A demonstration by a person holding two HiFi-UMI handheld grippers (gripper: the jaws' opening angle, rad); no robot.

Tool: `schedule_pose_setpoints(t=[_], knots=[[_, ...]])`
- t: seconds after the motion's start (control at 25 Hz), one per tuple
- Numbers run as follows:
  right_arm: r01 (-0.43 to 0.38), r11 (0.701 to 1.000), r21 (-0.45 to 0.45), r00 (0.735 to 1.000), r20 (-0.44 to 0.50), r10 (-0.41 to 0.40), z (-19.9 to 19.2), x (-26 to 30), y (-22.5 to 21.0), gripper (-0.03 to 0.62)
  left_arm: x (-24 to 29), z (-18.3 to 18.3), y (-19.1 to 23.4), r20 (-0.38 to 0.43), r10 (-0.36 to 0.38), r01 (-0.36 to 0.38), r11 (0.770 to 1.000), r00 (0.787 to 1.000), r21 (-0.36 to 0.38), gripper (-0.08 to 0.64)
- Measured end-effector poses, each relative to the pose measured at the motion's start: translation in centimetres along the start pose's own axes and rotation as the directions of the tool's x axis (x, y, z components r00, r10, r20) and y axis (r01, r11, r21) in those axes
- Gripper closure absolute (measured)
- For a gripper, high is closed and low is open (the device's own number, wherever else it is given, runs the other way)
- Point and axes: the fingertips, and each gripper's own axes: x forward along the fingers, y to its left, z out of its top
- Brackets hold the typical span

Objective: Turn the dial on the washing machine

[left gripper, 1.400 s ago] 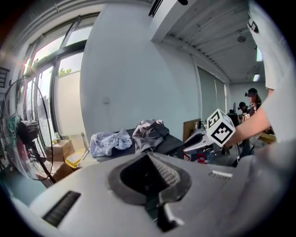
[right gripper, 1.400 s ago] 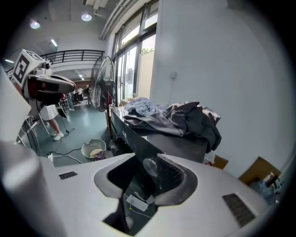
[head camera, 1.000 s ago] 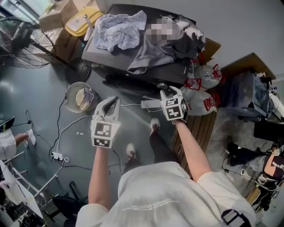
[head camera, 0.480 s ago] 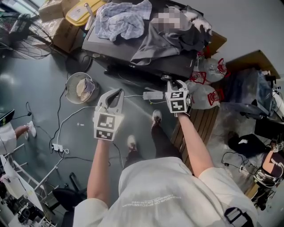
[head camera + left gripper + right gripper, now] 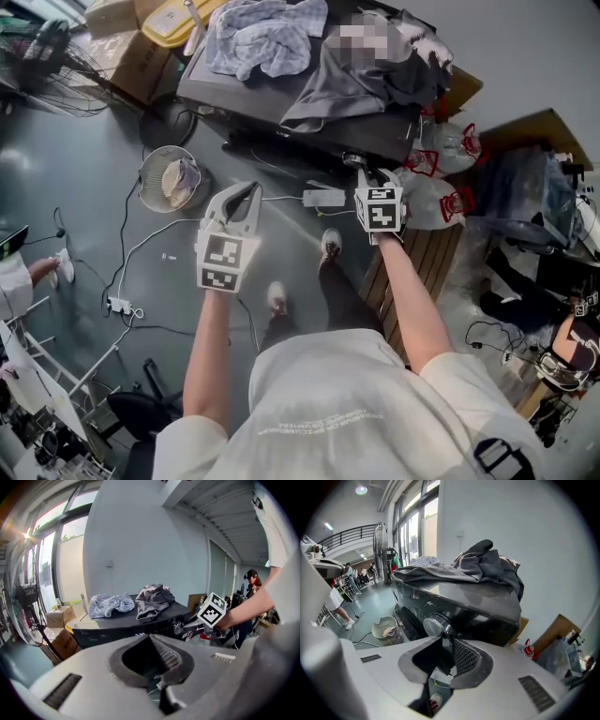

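Up close in its own view, my right gripper (image 5: 443,638), jaws just closing, pinches the dial (image 5: 434,624); the head view shows my left gripper (image 5: 246,191) spread, empty.

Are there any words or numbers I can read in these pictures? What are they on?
Nothing reads clearly.
Washing machine front: pale print, too blurred.
Shirt back: small print line, too small.
White bags: red print, blurred.
Marker cube: black squares, no words.
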Motion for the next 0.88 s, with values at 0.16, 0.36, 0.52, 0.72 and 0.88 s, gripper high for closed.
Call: schedule_pose_setpoints(t=[0.16, 0.36, 0.52, 0.72, 0.88], knots=[[-0.007, 1.0, 0.012, 1.0, 0.006, 0.007, -0.2, 0.3, -0.1, 0.517, -0.2, 0.0, 0.2, 0.004, 0.009, -0.009, 1.0, 1.0, -0.004, 0.543], [-0.017, 1.0, 0.021, 1.0, -0.018, 0.017, -0.7, 0.6, -0.1, 0.517, -0.5, -0.3, 0.3, 0.001, 0.02, -0.02, 1.0, 1.0, -0.013, 0.543], [-0.019, 1.0, 0.019, 0.999, -0.044, 0.02, -1.0, 0.9, -0.1, 0.517, -0.6, -0.4, 0.4, 0.001, 0.024, -0.024, 1.0, 1.0, -0.015, 0.543], [-0.03, 0.999, 0.028, 0.997, -0.067, 0.032, -1.6, 1.4, 0.0, 0.522, -0.8, -0.6, 0.4, -0.002, 0.03, -0.03, 0.999, 1.0, -0.022, 0.543], [-0.036, 0.999, 0.04, 0.997, -0.069, 0.039, -1.5, 1.6, 0.1, 0.52, -0.9, -0.9, 0.6, -0.01, 0.033, -0.034, 0.999, 0.999, -0.026, 0.543]])
